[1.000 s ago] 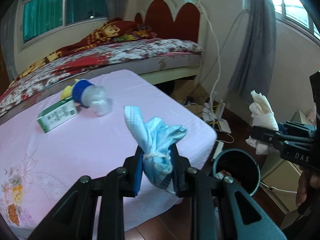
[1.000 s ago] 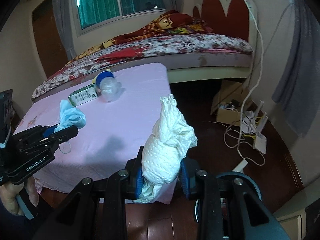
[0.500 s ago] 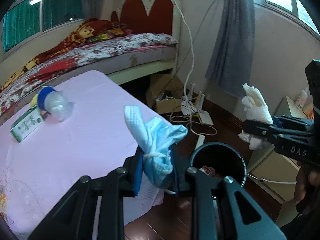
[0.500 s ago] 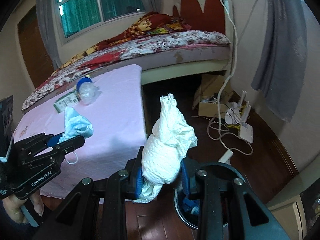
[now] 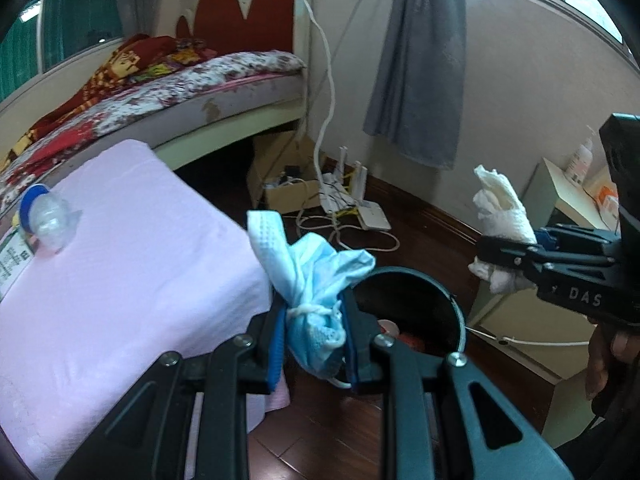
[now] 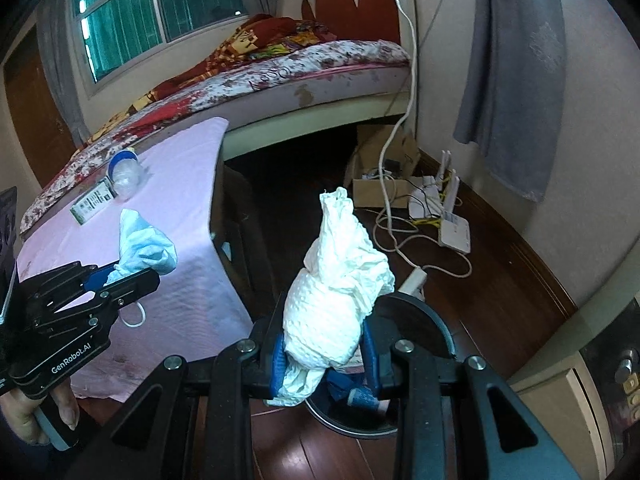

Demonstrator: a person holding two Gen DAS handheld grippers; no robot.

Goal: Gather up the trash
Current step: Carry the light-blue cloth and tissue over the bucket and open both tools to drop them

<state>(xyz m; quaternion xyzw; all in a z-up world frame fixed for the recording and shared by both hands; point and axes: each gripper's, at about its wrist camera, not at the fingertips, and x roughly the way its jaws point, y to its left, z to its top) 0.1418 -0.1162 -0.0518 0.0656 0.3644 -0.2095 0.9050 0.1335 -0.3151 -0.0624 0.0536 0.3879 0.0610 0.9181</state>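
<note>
left gripper point(image 5: 314, 344) fingers clamped on crumpled light-blue face mask point(image 5: 308, 276), lower centre | right gripper point(image 6: 324, 360) fingers clamped on wadded white paper towel point(image 6: 336, 300) | round black trash bin point(image 5: 424, 304) just beyond | both likely light, soft, compressible; pinch the bunched middle, loose ends flop

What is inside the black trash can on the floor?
Inside the trash can, some red and white bits show at the bottom, and the right wrist view shows something blue. The left gripper and the face mask it holds hide the rest.
</note>
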